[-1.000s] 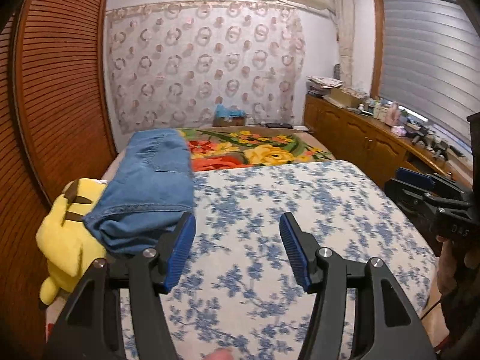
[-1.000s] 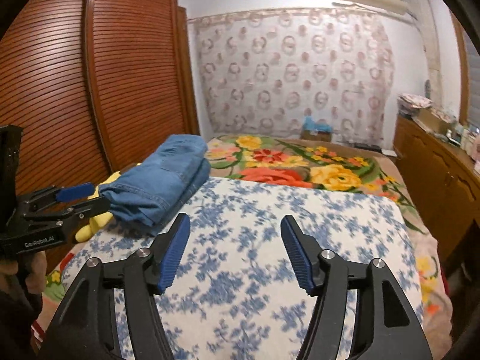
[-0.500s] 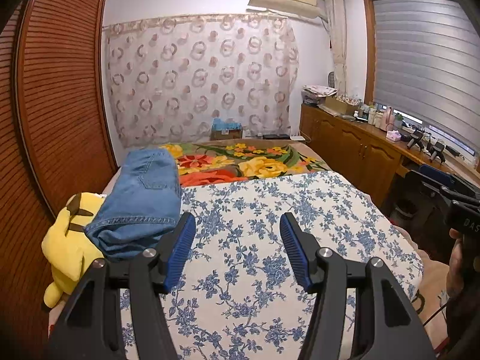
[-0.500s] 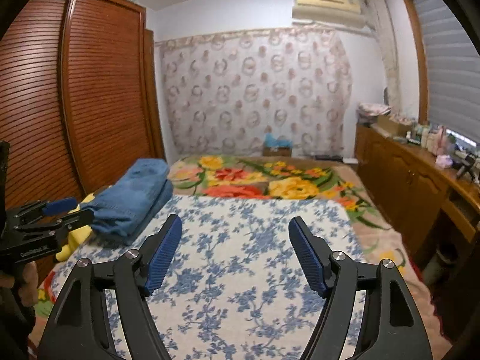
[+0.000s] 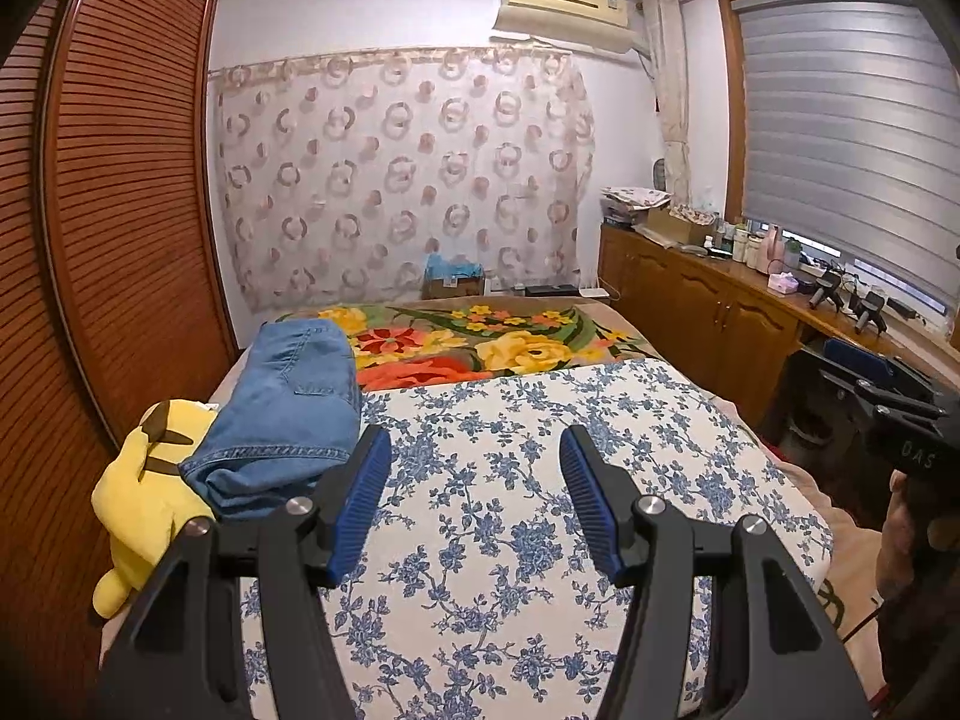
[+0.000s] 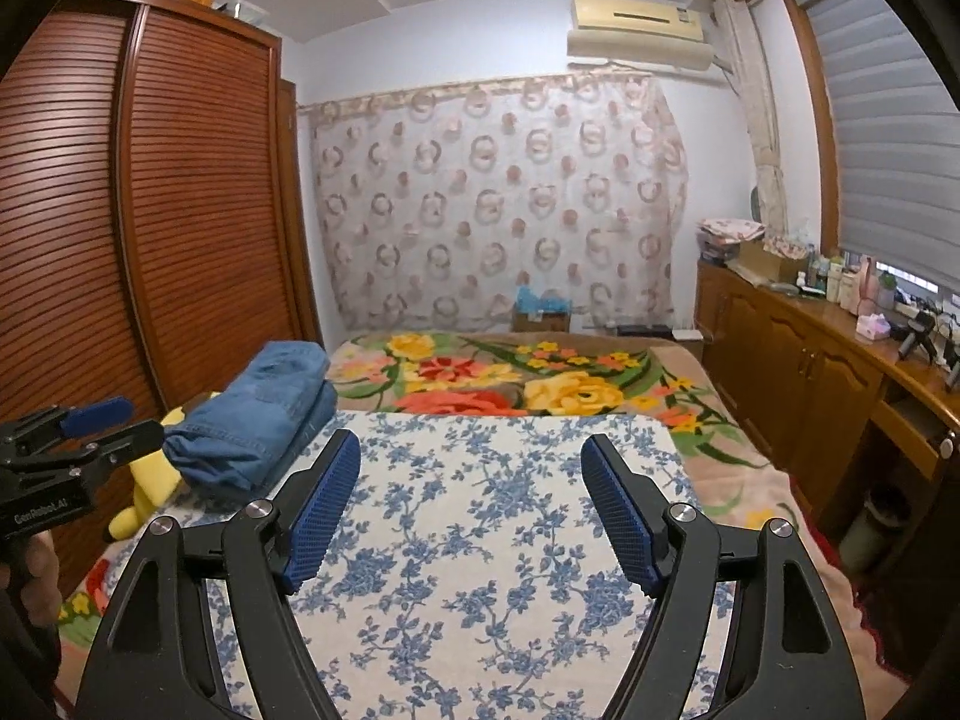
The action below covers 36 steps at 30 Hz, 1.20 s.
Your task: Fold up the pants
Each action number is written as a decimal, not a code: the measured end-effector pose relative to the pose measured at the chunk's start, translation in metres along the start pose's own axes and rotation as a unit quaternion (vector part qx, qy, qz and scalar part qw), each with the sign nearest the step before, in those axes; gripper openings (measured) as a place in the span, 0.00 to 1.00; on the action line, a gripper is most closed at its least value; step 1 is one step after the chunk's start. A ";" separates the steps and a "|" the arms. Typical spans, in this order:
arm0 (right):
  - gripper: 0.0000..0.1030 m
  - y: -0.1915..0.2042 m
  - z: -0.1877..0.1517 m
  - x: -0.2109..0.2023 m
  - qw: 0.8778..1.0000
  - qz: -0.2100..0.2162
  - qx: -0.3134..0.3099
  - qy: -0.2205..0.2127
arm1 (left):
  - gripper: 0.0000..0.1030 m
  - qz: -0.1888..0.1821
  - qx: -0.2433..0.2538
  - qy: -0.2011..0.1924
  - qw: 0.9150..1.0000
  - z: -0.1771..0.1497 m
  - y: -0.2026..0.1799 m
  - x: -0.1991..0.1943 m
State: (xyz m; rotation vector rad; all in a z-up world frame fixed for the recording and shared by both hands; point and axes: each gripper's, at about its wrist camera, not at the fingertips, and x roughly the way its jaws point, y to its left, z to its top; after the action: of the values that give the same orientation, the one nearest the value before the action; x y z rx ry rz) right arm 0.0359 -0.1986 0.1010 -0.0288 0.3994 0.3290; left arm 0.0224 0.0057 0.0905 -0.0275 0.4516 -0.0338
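The pants [image 5: 287, 414], blue denim and folded into a thick bundle, lie at the left edge of the bed [image 5: 606, 354], with their near end resting partly on a yellow plush toy [image 5: 141, 498] that is wedged between the bed and the brown slatted wardrobe [image 5: 120, 192]; a white cloth with blue flowers [image 5: 510, 480] covers the near part of the bed just right of the pants, and a bright flowered blanket [image 5: 492, 342] covers the part beyond it; the left hand-held gripper [image 5: 474, 492] hangs over the blue-flowered cloth with its jaws apart and nothing between them, its left pad near the pants but clear of them; the right hand-held gripper [image 6: 471, 498] also hangs over that cloth, jaws spread and empty, well to the right of the pants; compared with a second ago both views take in more of the room, with the ceiling and the air conditioner [image 6: 639, 30] now in sight and the pants looking smaller and farther off; the right hand-held gripper's jaws stand wider than they did then, while the left one's gap looks unchanged; the pants lie in the same spot as before.
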 end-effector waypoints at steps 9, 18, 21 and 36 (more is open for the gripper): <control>0.76 0.000 0.000 0.000 1.000 0.001 0.001 0.000 | 0.57 0.004 -0.009 0.002 1.000 0.000 0.003 0.002; 0.76 -0.001 0.000 -0.001 1.000 0.000 0.001 0.001 | 0.57 0.003 -0.010 0.002 1.000 0.000 0.004 0.003; 0.76 -0.001 0.000 -0.001 1.000 0.001 0.000 0.001 | 0.57 0.003 -0.011 0.002 1.000 0.000 0.004 0.003; 0.76 -0.002 0.000 -0.001 1.000 0.001 0.000 0.001 | 0.57 0.004 -0.011 0.000 1.000 -0.001 0.004 0.003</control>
State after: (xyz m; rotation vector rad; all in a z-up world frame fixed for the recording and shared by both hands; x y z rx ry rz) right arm 0.0361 -0.2005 0.1014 -0.0281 0.4010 0.3299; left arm 0.0250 0.0094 0.0882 -0.0468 0.4525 -0.0204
